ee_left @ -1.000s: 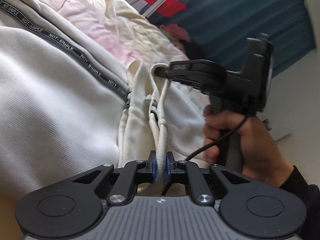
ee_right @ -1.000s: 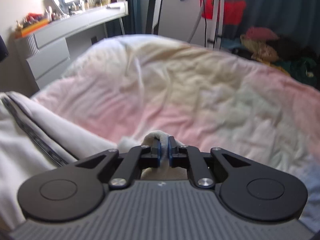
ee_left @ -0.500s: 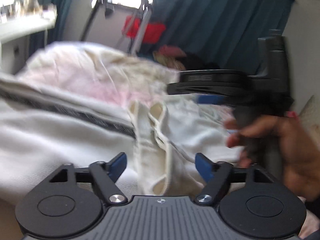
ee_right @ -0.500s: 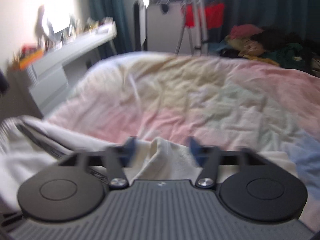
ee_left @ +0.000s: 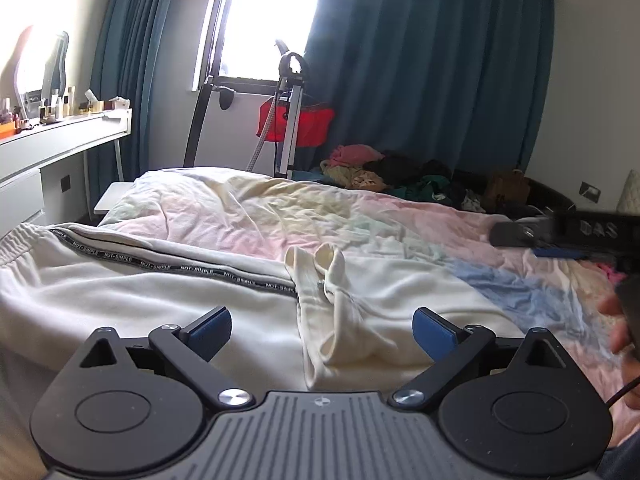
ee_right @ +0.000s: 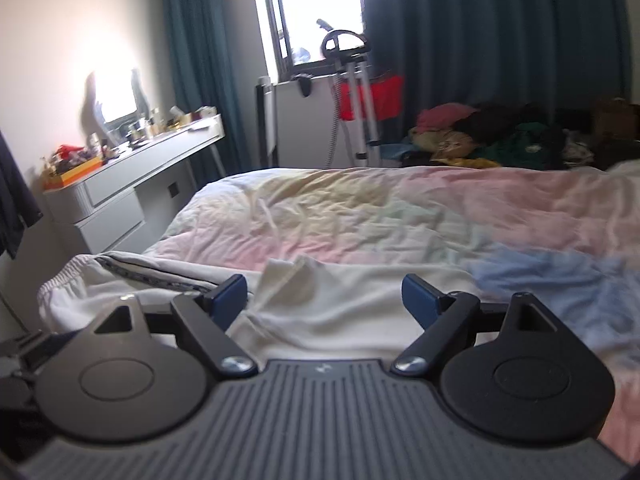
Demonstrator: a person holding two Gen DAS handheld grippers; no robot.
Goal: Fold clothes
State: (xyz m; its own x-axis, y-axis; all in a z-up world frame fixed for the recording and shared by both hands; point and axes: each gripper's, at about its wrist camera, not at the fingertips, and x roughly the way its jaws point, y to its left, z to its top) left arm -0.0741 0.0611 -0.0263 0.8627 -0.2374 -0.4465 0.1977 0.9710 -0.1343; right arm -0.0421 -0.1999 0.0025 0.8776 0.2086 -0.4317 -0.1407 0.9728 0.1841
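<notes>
With both the left hand-held gripper (ee_left: 322, 328) and the right hand-held gripper (ee_right: 324, 294) being held wide and empty, the cream trousers (ee_left: 140, 300) ahead are best being regripped at the cuff (ee_left: 320, 268) edge before being folded.

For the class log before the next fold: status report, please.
Left gripper open, right gripper open. Cream fleece trousers with black lettered stripe lying flat on pastel quilt. Nothing in the way.

Left gripper (ee_left: 322, 330) fingers, pinched on the drawstring a second ago, now spread wide and lifted off the cream trousers (ee_left: 168, 292). Right gripper (ee_right: 324, 298) likewise released the fabric fold and backed away from the trousers.
</notes>
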